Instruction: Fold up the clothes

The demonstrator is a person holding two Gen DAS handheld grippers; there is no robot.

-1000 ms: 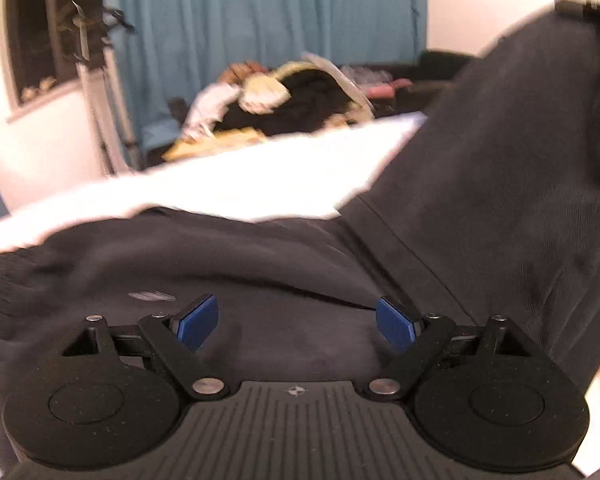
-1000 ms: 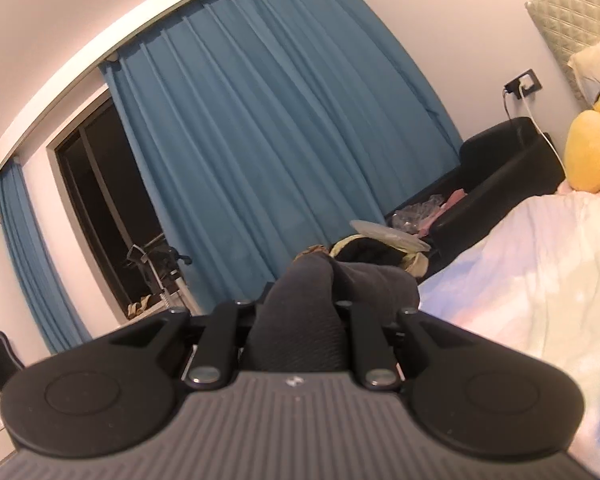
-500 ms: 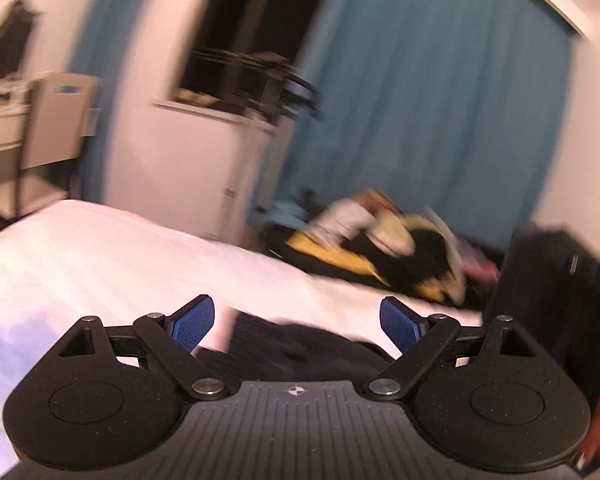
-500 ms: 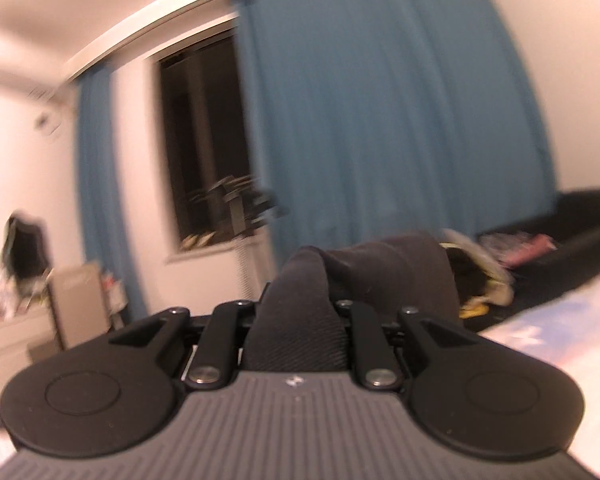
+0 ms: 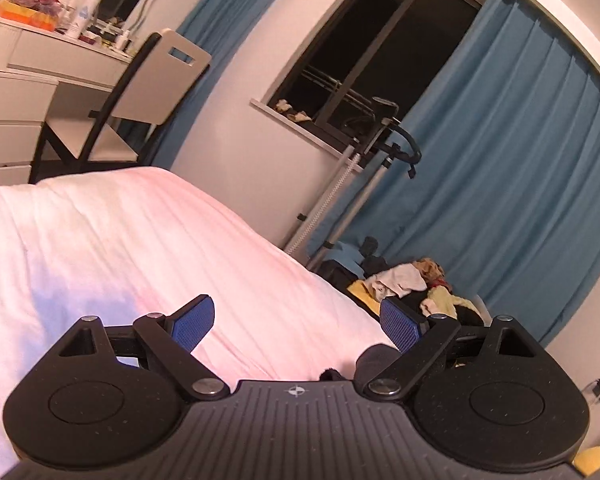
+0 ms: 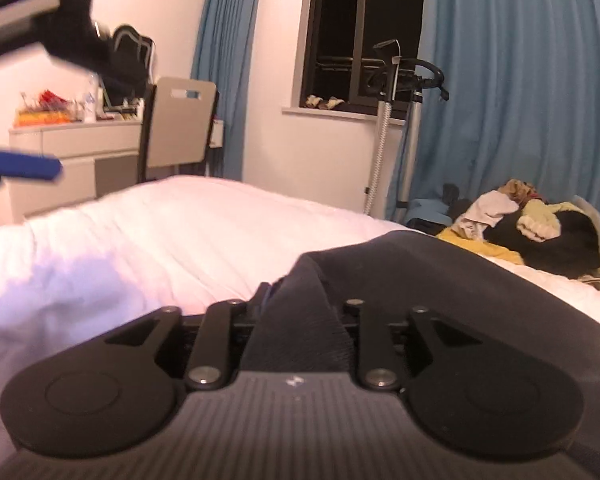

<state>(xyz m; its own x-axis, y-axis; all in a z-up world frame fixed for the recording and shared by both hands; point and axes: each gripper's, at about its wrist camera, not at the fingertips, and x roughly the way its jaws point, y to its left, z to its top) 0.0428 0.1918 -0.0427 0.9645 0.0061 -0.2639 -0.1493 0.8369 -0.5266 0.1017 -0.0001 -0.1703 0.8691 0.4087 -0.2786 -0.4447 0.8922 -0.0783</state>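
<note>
A dark grey garment (image 6: 440, 276) drapes over the white bed (image 6: 188, 224) in the right wrist view. My right gripper (image 6: 296, 304) is shut on a ribbed edge of the dark garment, which bunches up between its arms and hides the pads. My left gripper (image 5: 296, 320) hangs open above the bed (image 5: 120, 240), nothing between its blue pads (image 5: 192, 322). A small bit of the dark garment (image 5: 374, 362) peeks out just under its right finger. The left gripper (image 6: 20, 166) also shows blurred at the upper left of the right wrist view.
A pile of mixed clothes (image 6: 532, 228) lies beyond the bed's far side, before blue curtains (image 6: 520, 80). A garment steamer stand (image 6: 388, 120) is by the dark window. A white desk (image 6: 80, 148) and chair (image 6: 180, 120) stand at the left.
My left gripper has let go of and lifted off the dark garment, swinging left to face the desk. My right gripper lowered the held garment toward the bed and turned left.
</note>
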